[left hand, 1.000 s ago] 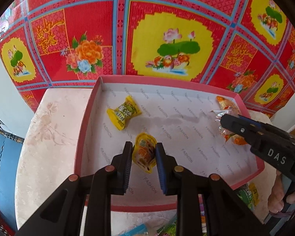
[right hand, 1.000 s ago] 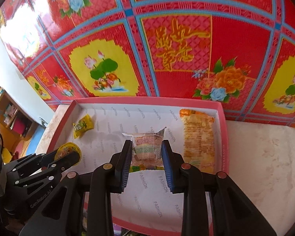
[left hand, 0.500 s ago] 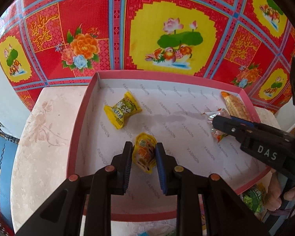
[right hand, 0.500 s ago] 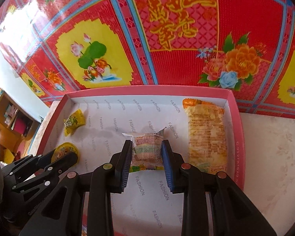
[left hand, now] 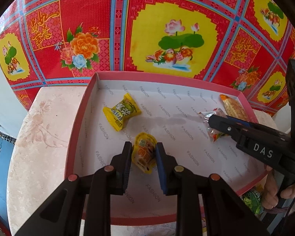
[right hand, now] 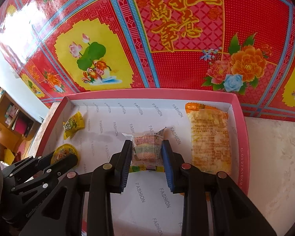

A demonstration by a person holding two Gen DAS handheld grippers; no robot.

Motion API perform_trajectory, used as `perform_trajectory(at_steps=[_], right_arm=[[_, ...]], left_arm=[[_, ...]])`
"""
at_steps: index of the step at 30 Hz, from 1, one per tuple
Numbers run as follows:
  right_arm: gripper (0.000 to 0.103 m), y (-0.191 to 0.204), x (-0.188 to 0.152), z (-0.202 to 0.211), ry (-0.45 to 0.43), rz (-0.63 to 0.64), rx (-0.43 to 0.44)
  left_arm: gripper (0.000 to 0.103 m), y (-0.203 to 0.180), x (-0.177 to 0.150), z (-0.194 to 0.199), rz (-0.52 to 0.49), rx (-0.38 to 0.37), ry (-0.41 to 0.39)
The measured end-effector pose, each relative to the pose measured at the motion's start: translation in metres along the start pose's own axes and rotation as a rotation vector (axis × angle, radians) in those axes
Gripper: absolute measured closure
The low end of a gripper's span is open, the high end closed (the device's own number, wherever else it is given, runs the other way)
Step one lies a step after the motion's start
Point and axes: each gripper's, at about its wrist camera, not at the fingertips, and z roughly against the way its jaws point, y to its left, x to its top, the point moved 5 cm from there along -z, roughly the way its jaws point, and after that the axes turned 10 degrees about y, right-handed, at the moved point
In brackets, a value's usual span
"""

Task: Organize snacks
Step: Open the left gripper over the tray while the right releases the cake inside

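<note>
A pink-rimmed shallow box (left hand: pixel 82 118) with a white "FASHION" lining lies on a pale table. My left gripper (left hand: pixel 143 149) is shut on a small yellow jelly cup (left hand: pixel 144 152) low over the box's left part. A yellow wrapped candy (left hand: pixel 121 112) lies just beyond it. My right gripper (right hand: pixel 147 147) is shut on a clear-wrapped square snack (right hand: pixel 146 147) over the box's middle. A long orange cracker pack (right hand: pixel 209 137) lies along the box's right wall (right hand: pixel 242 137). The left gripper and its jelly cup also show in the right wrist view (right hand: pixel 64 154).
A red, yellow and blue floral cloth (left hand: pixel 167 29) hangs behind the table. The pale marble tabletop (left hand: pixel 35 137) shows left and right of the box. More snack packets (left hand: pixel 249 198) lie off the box's near right corner. Shelves (right hand: pixel 7 122) stand at far left.
Both grippers have moved forward and lower over the box, each still holding its snack. The right gripper has drawn closer to the cracker pack.
</note>
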Motion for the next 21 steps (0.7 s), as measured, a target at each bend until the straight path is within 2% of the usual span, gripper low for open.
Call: perform_trajectory(at_steps=[5,12,21], right_arm=[[0.070,-0.002,-0.001,0.003,0.002,0.000,0.003],[0.064,0.000,-0.003,0.017,-0.012,-0.002,0.013],[0.063,0.005,-0.008,0.041,-0.031,-0.005,0.015]], left_arm=[[0.075,-0.006,0.001,0.004,-0.002,0.002,0.005],[0.061,-0.009,0.004,0.020,-0.010,-0.006,-0.014],[0.061,-0.007,0.003,0.036,0.011,-0.021,-0.023]])
